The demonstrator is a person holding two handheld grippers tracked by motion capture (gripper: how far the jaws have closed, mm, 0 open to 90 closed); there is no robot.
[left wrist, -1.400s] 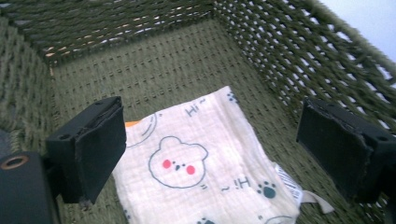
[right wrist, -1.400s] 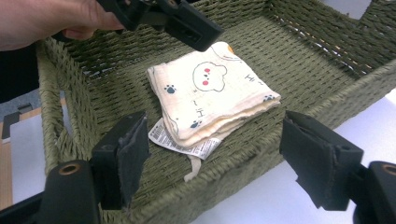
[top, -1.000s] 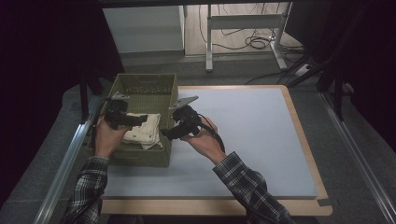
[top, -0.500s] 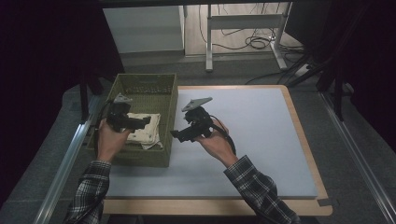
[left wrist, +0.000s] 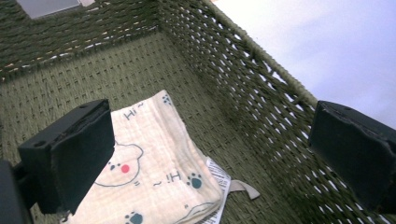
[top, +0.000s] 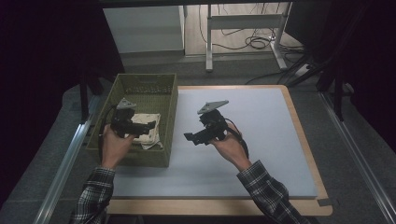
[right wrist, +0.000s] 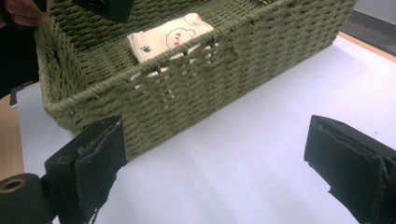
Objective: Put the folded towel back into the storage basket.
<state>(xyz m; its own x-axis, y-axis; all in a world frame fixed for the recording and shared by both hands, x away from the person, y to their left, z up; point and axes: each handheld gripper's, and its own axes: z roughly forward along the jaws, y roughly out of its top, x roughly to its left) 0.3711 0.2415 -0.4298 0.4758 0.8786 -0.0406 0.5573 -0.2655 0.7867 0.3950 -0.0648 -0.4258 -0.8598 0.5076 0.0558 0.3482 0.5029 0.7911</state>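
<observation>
While the folded cream cloth with a cartoon bear print (left wrist: 154, 168) lies flat on the floor of the olive-green woven basket (top: 169, 100), the left gripper (top: 148, 126) hovers directly above it, jaws spread wide and holding nothing. Seen along those jaws, the cloth sits just below and between them, nearer the left-hand jaw, its long axis running away from the camera toward the basket's far wall. The right gripper (top: 189, 137) hangs outside the basket over the pale blue-grey table mat (top: 261, 140); its jaws have just been opening and stand wide, nothing between them. The cloth lies ahead of them, beyond the basket wall, so the left gripper is clearly nearer.
</observation>
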